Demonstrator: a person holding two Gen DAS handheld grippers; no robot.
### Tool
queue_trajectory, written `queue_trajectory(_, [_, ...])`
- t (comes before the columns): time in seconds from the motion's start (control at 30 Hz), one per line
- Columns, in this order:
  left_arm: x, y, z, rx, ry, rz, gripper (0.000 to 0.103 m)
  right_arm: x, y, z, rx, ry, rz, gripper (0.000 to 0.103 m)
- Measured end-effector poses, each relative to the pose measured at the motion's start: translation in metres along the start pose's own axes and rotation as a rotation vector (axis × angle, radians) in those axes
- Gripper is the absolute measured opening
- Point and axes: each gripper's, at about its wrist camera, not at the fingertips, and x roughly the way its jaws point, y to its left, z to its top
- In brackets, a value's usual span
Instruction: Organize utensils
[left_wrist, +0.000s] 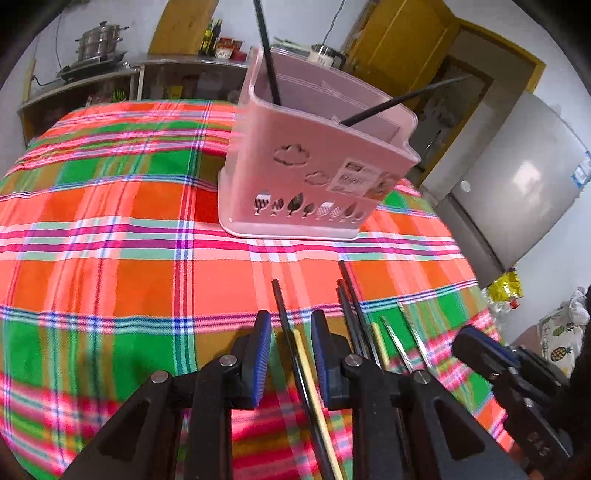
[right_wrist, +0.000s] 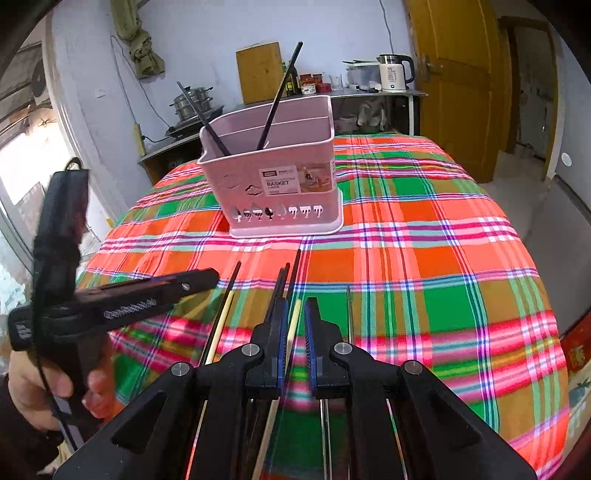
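A pink utensil basket (left_wrist: 303, 173) (right_wrist: 284, 184) stands on the plaid tablecloth (left_wrist: 110, 240) with two black chopsticks (left_wrist: 267, 55) (right_wrist: 273, 99) leaning in it. Several chopsticks lie in a row near the table's front edge: black ones (left_wrist: 351, 306) (right_wrist: 280, 280), yellow-ended ones (right_wrist: 225, 306) and silver ones (left_wrist: 406, 332) (right_wrist: 349, 314). My left gripper (left_wrist: 291, 321) hovers open over a black and yellow chopstick (left_wrist: 295, 343), which lies between the pads untouched. My right gripper (right_wrist: 295, 302) (left_wrist: 480, 347) stands just to its right. Its pads are a narrow gap apart above another yellow-ended chopstick (right_wrist: 294, 317).
A shelf along the back wall carries a steel pot (right_wrist: 194, 99), a chopping board (right_wrist: 260, 74), jars and a kettle (right_wrist: 393, 74). A yellow door (right_wrist: 461, 85) and a grey fridge (left_wrist: 524, 184) stand to the right. A hand (right_wrist: 37, 387) holds the left gripper.
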Motion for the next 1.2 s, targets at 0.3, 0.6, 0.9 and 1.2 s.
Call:
queue_trajectory(0.3, [0.029,-0.002,0.012,0.024,0.035,0.043,0.021,0.016,-0.007,0.010,0.008,0.012,0.009,0.009])
queue_trajectory(0.6, [0.026,0.005,0.010,0.080,0.033,0.096,0.005,0.041,-0.003,0.016,-0.007,0.058,0.032,0.009])
queue_trajectory(0.9, [0.009,0.037,0.011,0.055,0.027,0.124,0.005,0.071,0.002,0.020,-0.024,0.134,0.036,0.009])
queue_trajectory(1.2, [-0.003,0.062,0.012,0.019,0.036,0.094,0.006,0.091,0.006,0.022,-0.037,0.189,0.015,0.009])
